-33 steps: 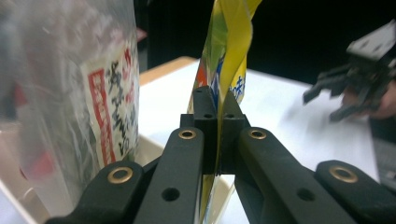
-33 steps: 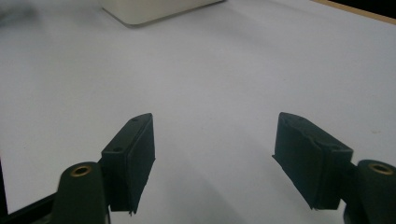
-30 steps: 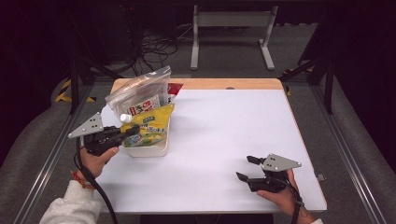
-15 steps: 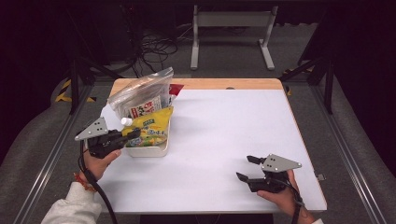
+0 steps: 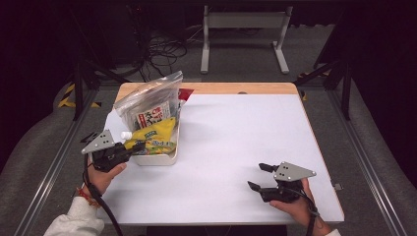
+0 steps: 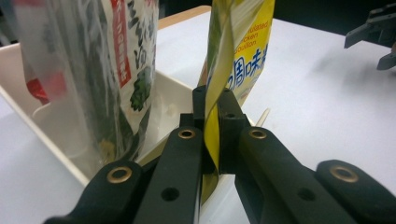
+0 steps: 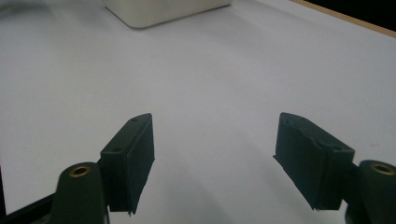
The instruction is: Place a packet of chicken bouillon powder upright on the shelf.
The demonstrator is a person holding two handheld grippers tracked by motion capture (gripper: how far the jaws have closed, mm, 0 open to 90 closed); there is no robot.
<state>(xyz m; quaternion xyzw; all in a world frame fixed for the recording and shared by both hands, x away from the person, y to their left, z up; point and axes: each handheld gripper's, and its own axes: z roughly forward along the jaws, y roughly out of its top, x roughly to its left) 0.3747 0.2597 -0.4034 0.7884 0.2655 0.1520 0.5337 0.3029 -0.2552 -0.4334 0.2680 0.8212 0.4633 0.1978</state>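
White surface (image 5: pixel 236 147) with a wood strip along the far edge, sitting in a dark room with grey floor, a tangle of cables and a metal stand behind it. Near the far-left corner there's a white bin (image 5: pixel 162 158) holding a clear zip bag (image 5: pixel 147 101) with a printed packet inside, plus a yellow pouch (image 5: pixel 153 136) with a white cap. Left tool (image 5: pixel 132 146) is clamped on that yellow pouch's edge, right at the bin's near side. Right tool (image 5: pixel 259 176) sits near the front-right of the surface, jaws spread with nothing between them, well apart from the bin.
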